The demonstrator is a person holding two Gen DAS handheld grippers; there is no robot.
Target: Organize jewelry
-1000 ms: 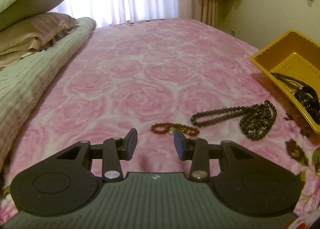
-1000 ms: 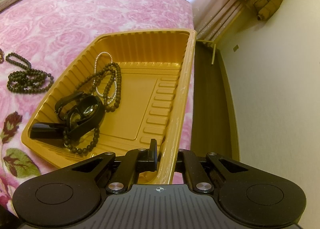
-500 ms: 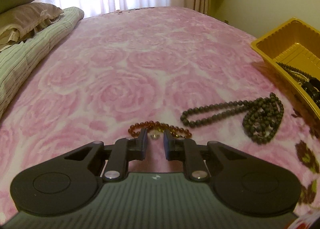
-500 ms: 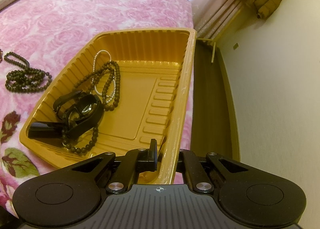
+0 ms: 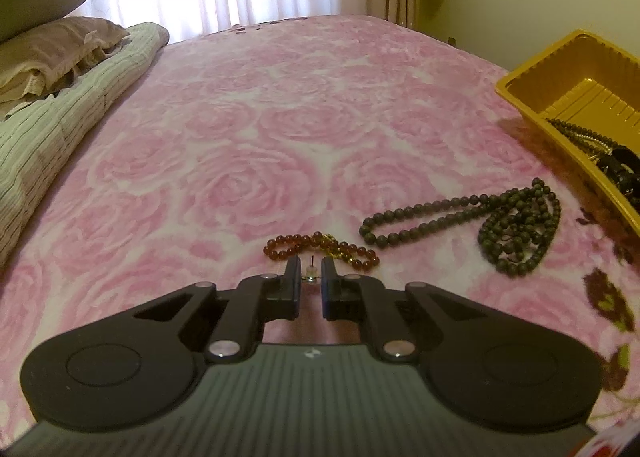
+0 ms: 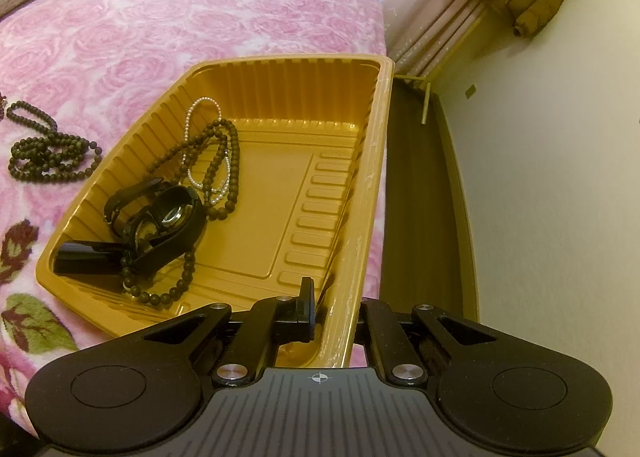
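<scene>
The left claw (image 5: 311, 277) is closing on a tiny clear earring (image 5: 311, 272) with a thin pin, just short of the amber bead bracelet (image 5: 320, 249) on the bed (image 5: 248, 137). So small a piece could slip out, or the pads could snag the bracelet (they lie almost touching). The right claw (image 6: 332, 307) is clenched on the rim of the yellow tray (image 6: 374, 161); a tug could tip the tray, near the bed's edge. No readable writing shows anywhere.
</scene>
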